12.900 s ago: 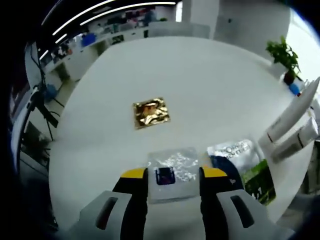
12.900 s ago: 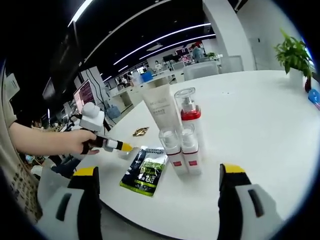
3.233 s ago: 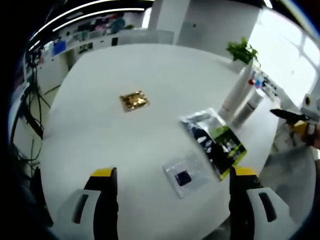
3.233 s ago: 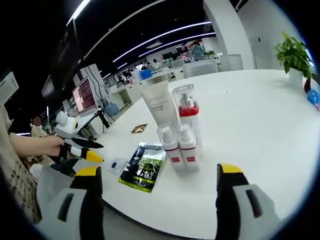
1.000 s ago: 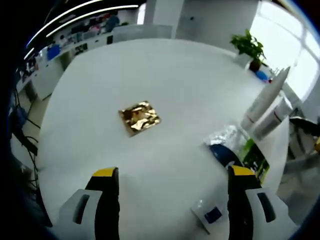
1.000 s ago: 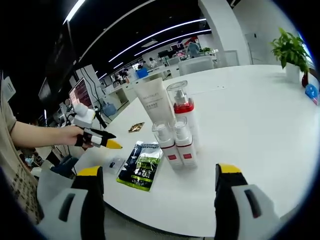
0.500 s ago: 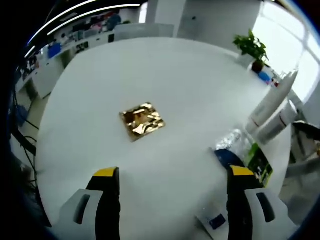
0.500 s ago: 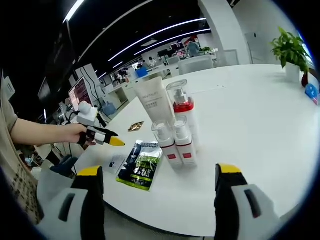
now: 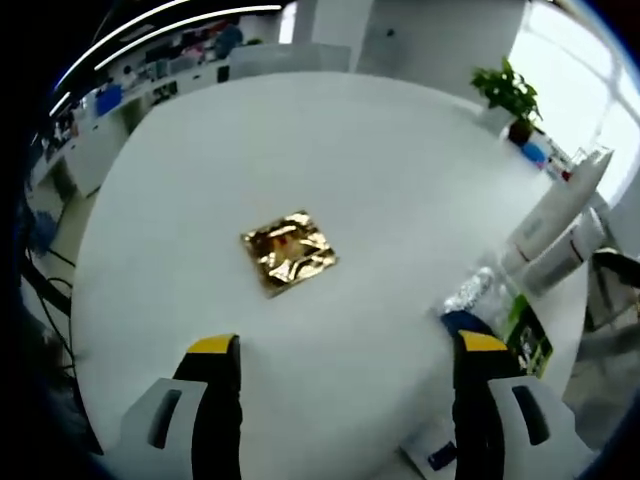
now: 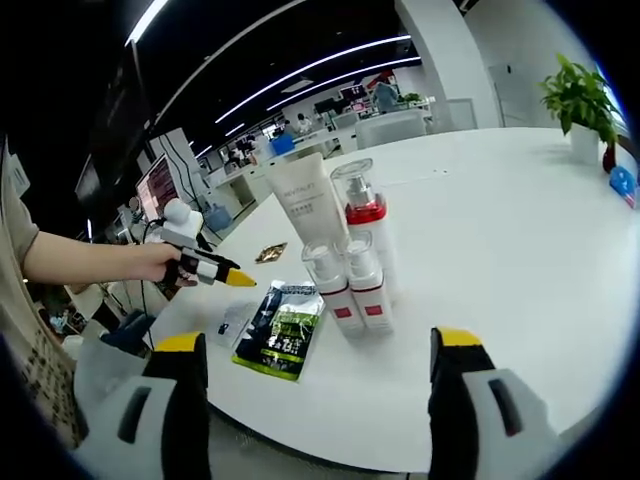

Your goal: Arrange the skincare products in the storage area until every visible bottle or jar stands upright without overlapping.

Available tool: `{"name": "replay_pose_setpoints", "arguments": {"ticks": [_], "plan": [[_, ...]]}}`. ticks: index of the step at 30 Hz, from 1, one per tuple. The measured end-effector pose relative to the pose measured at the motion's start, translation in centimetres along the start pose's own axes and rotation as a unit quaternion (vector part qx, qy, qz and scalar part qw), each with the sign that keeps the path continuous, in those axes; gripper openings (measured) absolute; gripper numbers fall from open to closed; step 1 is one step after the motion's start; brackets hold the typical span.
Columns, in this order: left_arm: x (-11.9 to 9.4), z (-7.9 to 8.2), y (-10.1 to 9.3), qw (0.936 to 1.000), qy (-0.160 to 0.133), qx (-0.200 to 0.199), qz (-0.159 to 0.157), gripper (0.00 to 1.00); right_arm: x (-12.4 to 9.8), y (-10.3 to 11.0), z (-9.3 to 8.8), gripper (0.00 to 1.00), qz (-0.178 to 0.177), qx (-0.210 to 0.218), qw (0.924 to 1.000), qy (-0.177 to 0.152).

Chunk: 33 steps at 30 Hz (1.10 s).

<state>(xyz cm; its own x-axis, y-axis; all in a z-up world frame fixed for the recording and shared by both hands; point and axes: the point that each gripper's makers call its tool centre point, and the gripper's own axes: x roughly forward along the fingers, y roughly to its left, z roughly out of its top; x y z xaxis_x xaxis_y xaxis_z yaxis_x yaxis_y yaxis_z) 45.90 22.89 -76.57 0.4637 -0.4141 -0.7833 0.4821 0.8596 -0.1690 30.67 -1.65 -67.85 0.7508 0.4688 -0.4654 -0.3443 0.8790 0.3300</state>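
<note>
A gold foil sachet (image 9: 288, 251) lies flat on the round white table (image 9: 330, 150), a little ahead of my left gripper (image 9: 347, 345), which is open and holds nothing. A white tube (image 10: 305, 205), a pump bottle with a red band (image 10: 362, 215) and two small red-banded bottles (image 10: 350, 290) stand upright in a tight group. Ahead of them my right gripper (image 10: 320, 345) hangs open and empty. A green-and-black sachet (image 10: 283, 330) and a small clear sachet (image 10: 232, 323) lie flat left of the bottles. A hand holds the left gripper (image 10: 240, 279) above those sachets.
The table's near edge runs just under both grippers. A potted plant (image 9: 510, 95) stands at the far right side of the table. Desks, monitors and chairs fill the office behind. The person's arm (image 10: 80, 262) reaches in from the left.
The left gripper has moved forward over the table toward the gold sachet, which now sits closer and more central. The right gripper has held still. Both stay open.
</note>
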Motion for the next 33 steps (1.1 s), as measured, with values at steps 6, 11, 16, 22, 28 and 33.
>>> {"name": "replay_pose_setpoints", "arguments": {"ticks": [6, 11, 16, 22, 28, 33], "plan": [[0.4, 0.3, 0.3, 1.0, 0.003, -0.002, 0.008, 0.85, 0.0, 0.0, 0.0, 0.92, 0.0, 0.001, 1.0, 0.001], [0.8, 0.6, 0.6, 0.9999, 0.003, -0.005, 0.013, 0.84, 0.0, -0.1, -0.1, 0.92, 0.0, 0.003, 1.0, 0.002], [1.1, 0.8, 0.9, 0.9997, 0.007, -0.016, 0.017, 0.81, 0.0, -0.3, -0.2, 0.92, 0.0, 0.003, 1.0, 0.003], [1.5, 1.3, 1.1, 0.9997, 0.008, -0.012, 0.022, 0.8, 0.0, -0.5, -0.3, 0.92, 0.0, 0.005, 1.0, 0.003], [2.0, 1.8, 1.3, 0.9995, 0.011, -0.005, 0.029, 0.77, 0.0, -0.5, -0.3, 0.91, -0.001, 0.009, 1.0, 0.002], [2.5, 2.2, 1.7, 0.9987, 0.02, 0.011, 0.045, 0.73, 0.1, -0.6, -0.3, 0.91, -0.002, 0.012, 0.9999, 0.002]]}}
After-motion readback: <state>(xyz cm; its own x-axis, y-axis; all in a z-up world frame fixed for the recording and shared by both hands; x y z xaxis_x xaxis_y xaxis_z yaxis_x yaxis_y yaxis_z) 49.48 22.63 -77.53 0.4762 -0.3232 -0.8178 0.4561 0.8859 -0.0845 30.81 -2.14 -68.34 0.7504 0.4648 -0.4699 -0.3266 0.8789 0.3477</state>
